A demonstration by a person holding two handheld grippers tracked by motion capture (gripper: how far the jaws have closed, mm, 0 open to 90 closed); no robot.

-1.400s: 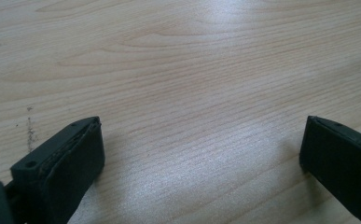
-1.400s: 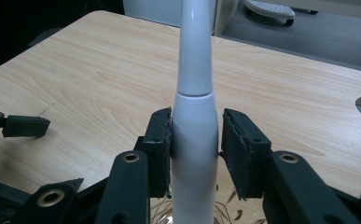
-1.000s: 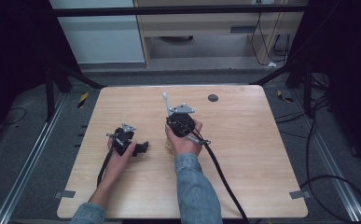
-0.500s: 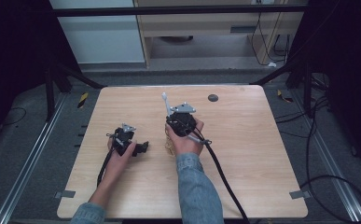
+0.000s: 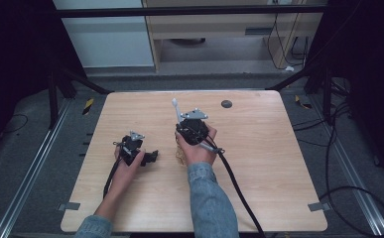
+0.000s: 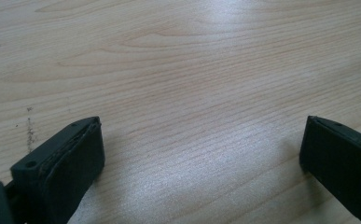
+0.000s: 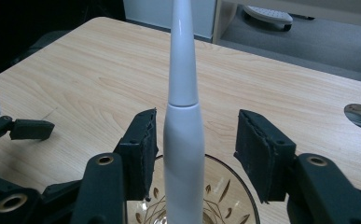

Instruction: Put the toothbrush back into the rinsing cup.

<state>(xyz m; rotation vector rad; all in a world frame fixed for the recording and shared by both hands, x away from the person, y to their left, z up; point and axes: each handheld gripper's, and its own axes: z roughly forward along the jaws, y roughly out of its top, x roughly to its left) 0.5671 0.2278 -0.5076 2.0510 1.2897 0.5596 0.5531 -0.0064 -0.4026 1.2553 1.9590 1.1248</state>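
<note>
Two hand-held grippers over a light wooden table (image 5: 259, 163), with a white toothbrush-like stick standing in a glass.

In the high view, the left gripper (image 5: 152, 157) is held low near the table's left-centre, its jaws turned toward the right, with the forearm coming in from the bottom edge; the right gripper (image 5: 178, 118) is held at mid-table by a hand in a blue denim sleeve (image 5: 212, 203), and the slim white plastic stick (image 5: 175, 107) rises just beyond it. In the left gripper view, the two black jaws are seen wide apart just above bare wood, with nothing between them. In the right gripper view, the jaws are seen apart on either side of the white stick, the left pad (image 7: 143, 149) close beside it or just touching, the right pad clear; the stick stands upright in a clear patterned glass (image 7: 229, 196) below the jaws.
</note>
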